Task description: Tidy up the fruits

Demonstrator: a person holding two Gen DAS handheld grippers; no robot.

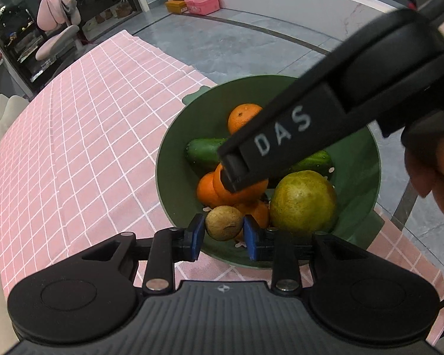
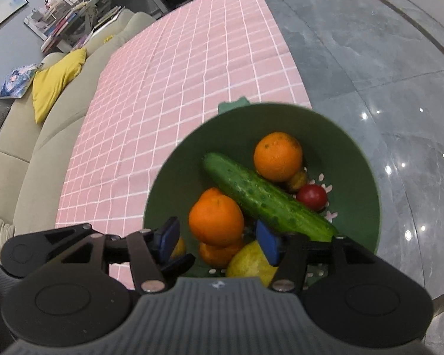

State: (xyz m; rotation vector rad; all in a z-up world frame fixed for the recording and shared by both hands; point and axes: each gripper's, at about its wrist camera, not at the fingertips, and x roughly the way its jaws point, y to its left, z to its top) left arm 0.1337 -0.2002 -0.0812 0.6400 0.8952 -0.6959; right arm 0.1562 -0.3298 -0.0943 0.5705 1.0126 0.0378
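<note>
Left gripper [image 1: 223,233] hovering over the near rim of the green bowl [image 1: 174,136], blue pads either side of a small brown fruit [image 1: 224,222] — whether actually pressing it, can't tell. Right gripper [image 2: 219,244] partly open around an orange [image 2: 216,216], pads clear of it, nothing held. Deeper in the bowl: yellow-green citrus [image 1: 303,202], cucumber [image 2: 266,198], second orange [image 2: 277,156], small red fruit [image 2: 312,196] — bowl sitting at the far right corner of the pink checked tablecloth [image 2: 174,94].

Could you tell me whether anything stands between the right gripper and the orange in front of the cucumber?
Nothing visible: the orange sits between the right gripper's open jaws, pads clear of it, cucumber beside it.
</note>
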